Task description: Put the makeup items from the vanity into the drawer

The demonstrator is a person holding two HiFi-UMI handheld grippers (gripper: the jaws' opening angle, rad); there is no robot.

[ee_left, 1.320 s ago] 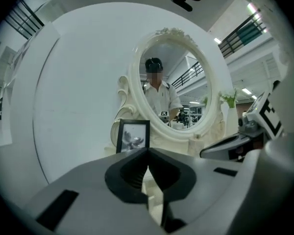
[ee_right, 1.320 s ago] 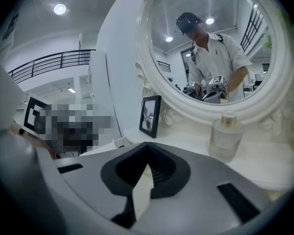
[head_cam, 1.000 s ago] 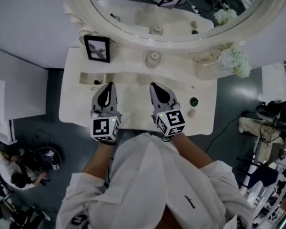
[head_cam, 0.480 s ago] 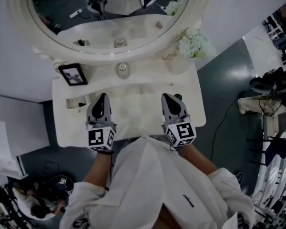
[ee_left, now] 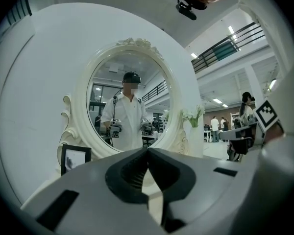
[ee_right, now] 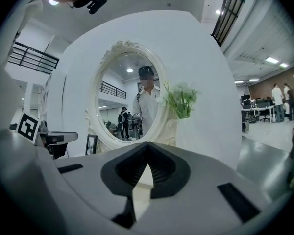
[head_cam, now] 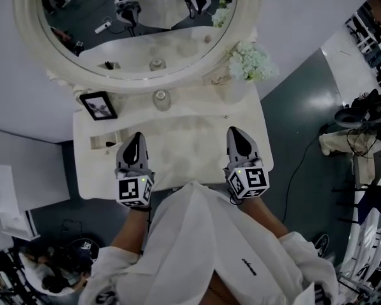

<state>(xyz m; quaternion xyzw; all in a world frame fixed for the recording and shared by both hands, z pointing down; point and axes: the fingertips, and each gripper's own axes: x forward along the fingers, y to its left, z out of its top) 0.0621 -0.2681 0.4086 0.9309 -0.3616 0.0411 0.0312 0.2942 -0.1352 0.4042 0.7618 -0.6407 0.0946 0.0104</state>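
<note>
The white vanity stands below me with its oval mirror behind it. My left gripper hovers over the left half of the tabletop, shut and empty, its tips meeting. Over the right end of the tabletop my right gripper is also shut with nothing in it, and its jaws point at the mirror. A small glass bottle stands at the back middle. Left of the left gripper, a shallow recess holds a small dark item. No open drawer shows.
A black picture frame leans at the back left. A white vase of flowers stands at the back right, and also shows in the right gripper view. Dark floor surrounds the vanity, with cables and gear at the right.
My head view has swung, so the vanity sits differently in the frame. The right gripper has moved right, over the spot where a small green item lay. The left gripper has barely moved.
</note>
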